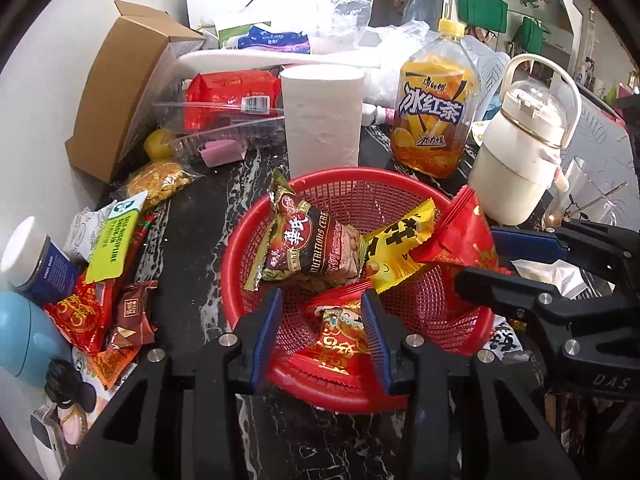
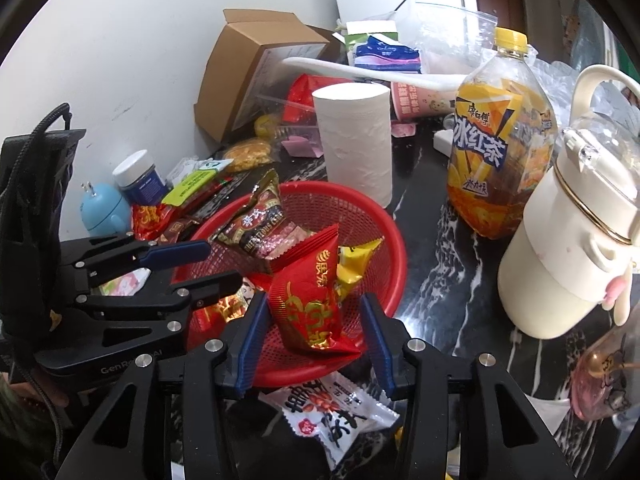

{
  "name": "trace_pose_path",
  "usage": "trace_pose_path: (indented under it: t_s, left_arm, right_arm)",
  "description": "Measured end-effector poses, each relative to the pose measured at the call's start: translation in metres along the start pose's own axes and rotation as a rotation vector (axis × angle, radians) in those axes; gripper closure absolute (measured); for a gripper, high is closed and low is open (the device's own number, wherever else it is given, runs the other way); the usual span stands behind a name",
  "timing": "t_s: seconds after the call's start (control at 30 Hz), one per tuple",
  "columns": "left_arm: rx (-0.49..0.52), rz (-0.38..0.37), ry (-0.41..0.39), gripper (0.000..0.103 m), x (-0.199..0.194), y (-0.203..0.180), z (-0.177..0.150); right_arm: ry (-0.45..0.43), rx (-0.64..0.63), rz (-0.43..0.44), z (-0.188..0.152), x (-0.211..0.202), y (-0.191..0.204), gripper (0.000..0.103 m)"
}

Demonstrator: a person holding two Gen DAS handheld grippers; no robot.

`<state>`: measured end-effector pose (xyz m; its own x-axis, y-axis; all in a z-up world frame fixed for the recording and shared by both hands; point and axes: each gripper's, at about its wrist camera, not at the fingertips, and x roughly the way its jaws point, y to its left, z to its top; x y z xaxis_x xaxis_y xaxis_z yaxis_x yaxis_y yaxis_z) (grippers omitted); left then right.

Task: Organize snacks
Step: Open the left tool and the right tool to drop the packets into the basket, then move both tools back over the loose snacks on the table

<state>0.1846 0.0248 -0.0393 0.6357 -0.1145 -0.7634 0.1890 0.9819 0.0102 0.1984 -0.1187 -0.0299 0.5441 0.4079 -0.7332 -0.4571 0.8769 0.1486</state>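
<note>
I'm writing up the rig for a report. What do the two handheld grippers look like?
Both are black angular frames with silver round bolts and ribbed blue pads on the fingers. The right gripper matches the left gripper. Seen from the right wrist camera, the left one bears pale lettering starting "GenRo", with a black braided cable behind it.

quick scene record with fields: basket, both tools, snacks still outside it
surface: dark marbled countertop
basket: red mesh basket, four snack packets seen inside
left tool: left tool, jaws apart above a red-gold packet lying in the basket
right tool: right tool, open around a red packet, pads not pressing
outside: snack pile left of the basket; white packet in front
nearby: toilet roll, iced tea bottle, cream flask
</note>
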Motion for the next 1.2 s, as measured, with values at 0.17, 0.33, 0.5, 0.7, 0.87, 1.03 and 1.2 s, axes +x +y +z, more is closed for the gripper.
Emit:
trace_pose_path:
  t_s: [0.17,0.33,0.5,0.7,0.87,1.03,1.2]
  left_arm:
    - [-0.002,0.010,-0.012,0.063,-0.014,-0.002,-0.003]
    - [0.002,0.010,-0.024,0.063,-0.030,-0.007,-0.008]
    - [0.007,0.005,-0.049,0.063,-0.050,-0.014,-0.014]
    - [0.026,0.001,-0.103,0.063,-0.082,-0.027,-0.018]
    - [0.030,-0.028,-0.143,0.063,-0.109,-0.036,-0.020]
    - [0.048,-0.051,-0.178,0.063,-0.135,-0.047,-0.024]
    - [0.057,-0.064,-0.196,0.063,-0.155,-0.054,-0.034]
  right_arm:
    - [-0.028,-0.006,-0.005,-0.003,-0.013,0.005,0.057]
    - [-0.052,-0.009,-0.013,-0.007,-0.028,0.013,0.058]
    - [-0.083,0.007,-0.018,-0.010,-0.049,0.018,0.058]
    - [-0.130,0.007,-0.033,-0.015,-0.076,0.026,0.058]
    - [-0.176,0.002,-0.059,-0.019,-0.108,0.034,0.058]
    - [-0.212,-0.001,-0.097,-0.025,-0.139,0.043,0.057]
    - [-0.229,-0.002,-0.130,-0.034,-0.163,0.050,0.057]
